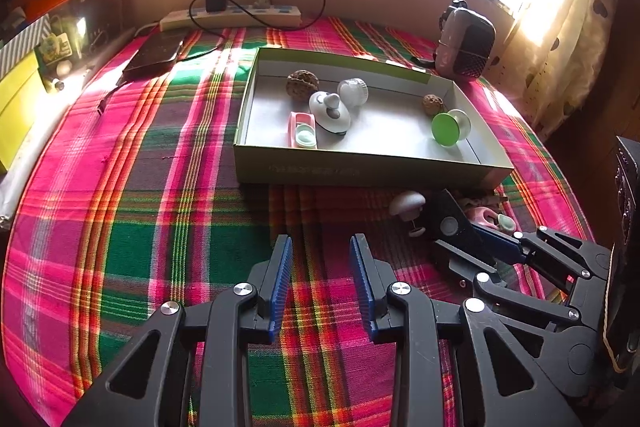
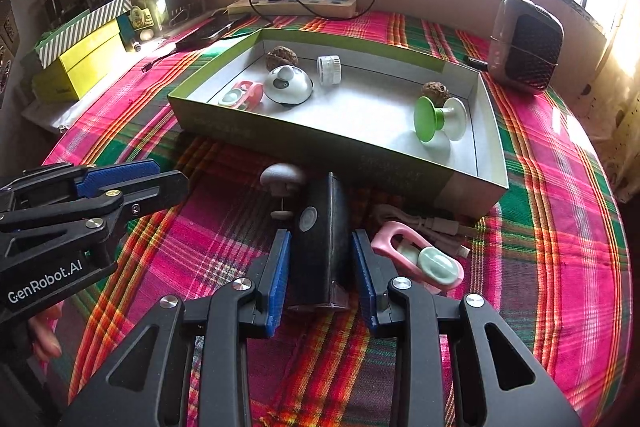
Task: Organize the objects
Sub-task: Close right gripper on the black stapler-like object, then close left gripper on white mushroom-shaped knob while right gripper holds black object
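Note:
An open cardboard box (image 2: 384, 163) (image 1: 360, 169) on the plaid cloth holds two walnuts, a white dome gadget (image 2: 289, 85), a small white jar (image 2: 329, 69), a pink-and-mint item (image 2: 241, 96) and a green-and-white spool (image 2: 439, 119). A black rectangular device (image 2: 322, 243) (image 1: 452, 223) lies in front of the box. My right gripper (image 2: 321, 251) straddles it, pads on either side, jaws open around it. A white mushroom-shaped knob (image 2: 282, 183) and a second pink-and-mint item (image 2: 424, 261) lie beside it. My left gripper (image 1: 321, 259) is open and empty over the cloth, left of the device.
A white cable (image 2: 436, 225) lies by the box's near corner. A power strip with charger (image 2: 292, 5), a phone (image 1: 154, 55), a mesh-faced speaker (image 2: 526, 45) and stacked boxes (image 2: 80, 59) stand along the back and left edges.

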Demonstrator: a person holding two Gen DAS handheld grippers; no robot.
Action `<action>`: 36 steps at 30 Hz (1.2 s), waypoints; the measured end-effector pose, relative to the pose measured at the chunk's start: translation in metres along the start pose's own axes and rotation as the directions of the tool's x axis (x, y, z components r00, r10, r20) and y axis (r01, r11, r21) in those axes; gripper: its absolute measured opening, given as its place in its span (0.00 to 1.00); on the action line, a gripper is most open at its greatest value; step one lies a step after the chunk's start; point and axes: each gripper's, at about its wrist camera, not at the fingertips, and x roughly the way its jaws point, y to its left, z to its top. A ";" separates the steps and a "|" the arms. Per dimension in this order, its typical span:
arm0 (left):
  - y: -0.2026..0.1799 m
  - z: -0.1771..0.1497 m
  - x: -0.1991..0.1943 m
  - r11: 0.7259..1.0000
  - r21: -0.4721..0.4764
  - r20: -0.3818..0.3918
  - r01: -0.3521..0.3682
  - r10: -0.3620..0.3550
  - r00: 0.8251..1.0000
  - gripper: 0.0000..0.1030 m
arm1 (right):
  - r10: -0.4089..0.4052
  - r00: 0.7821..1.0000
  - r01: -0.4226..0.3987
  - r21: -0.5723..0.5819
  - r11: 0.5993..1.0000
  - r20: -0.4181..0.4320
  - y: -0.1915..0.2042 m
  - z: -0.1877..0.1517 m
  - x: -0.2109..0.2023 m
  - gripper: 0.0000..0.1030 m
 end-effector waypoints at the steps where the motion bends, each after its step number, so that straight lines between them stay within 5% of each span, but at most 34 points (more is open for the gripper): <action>1: -0.001 0.000 0.000 1.000 0.000 0.000 0.001 -0.001 1.000 0.27 | 0.000 1.000 0.000 -0.001 1.000 0.002 0.000 -0.001 -0.001 0.29; 36: -0.050 0.021 0.023 0.991 0.098 -0.040 0.096 -0.092 0.995 0.27 | -0.010 0.994 -0.004 0.125 0.992 0.112 -0.055 -0.017 -0.050 0.29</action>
